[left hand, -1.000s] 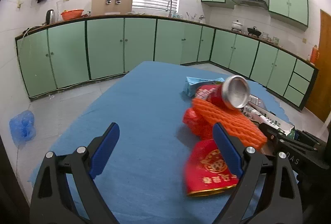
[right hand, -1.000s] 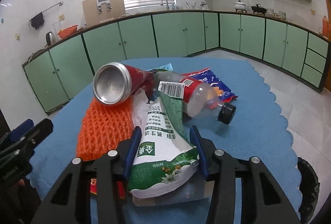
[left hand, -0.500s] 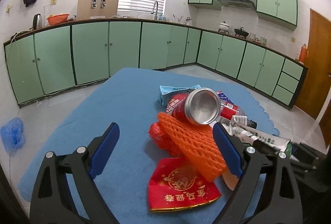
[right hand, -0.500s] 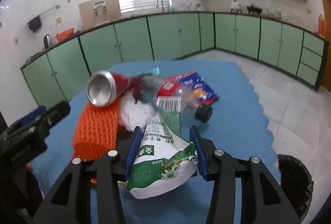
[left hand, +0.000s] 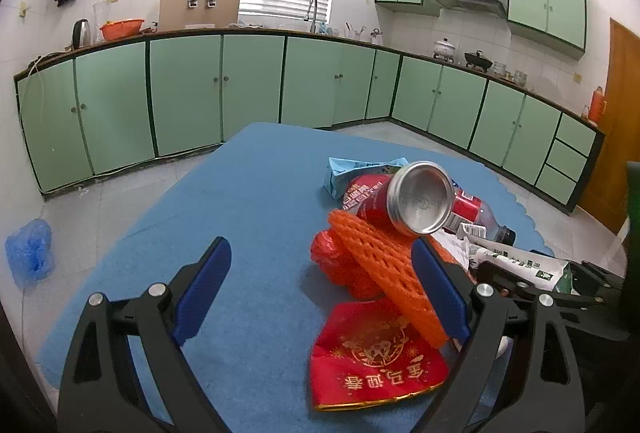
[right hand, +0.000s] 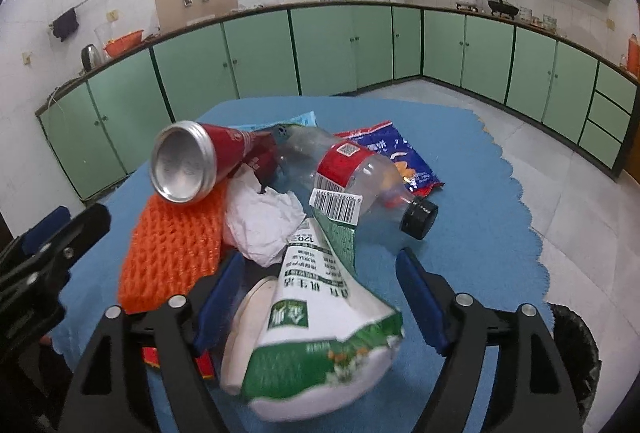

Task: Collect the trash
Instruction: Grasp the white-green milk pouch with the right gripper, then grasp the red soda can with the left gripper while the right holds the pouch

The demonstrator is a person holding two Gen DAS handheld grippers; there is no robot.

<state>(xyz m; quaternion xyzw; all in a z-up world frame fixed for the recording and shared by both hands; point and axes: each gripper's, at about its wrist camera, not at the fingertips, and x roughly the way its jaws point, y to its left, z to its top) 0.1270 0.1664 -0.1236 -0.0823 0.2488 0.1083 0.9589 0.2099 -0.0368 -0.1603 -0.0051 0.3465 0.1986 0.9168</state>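
Observation:
A pile of trash lies on the blue table point(left hand: 248, 193): a red can point(left hand: 416, 199), orange foam net point(left hand: 384, 273), red envelope point(left hand: 376, 365), clear plastic bottle point(right hand: 360, 185), white crumpled paper point(right hand: 264, 221), blue snack bag point(right hand: 396, 153). My right gripper point(right hand: 320, 277) is open; the green-and-white bag point(right hand: 316, 333) sits between its jaws, loose. My left gripper point(left hand: 320, 289) is open over the table, its right finger beside the orange net.
A black trash bin point(right hand: 576, 349) stands on the floor at the right of the table. Green cabinets point(left hand: 184, 93) run along the walls. A blue plastic bag point(left hand: 30, 257) lies on the floor at left.
My right gripper has opened and let go of the green-and-white bag, which now sits loose between the jaws. My left gripper has shifted a little; the pile looks closer.

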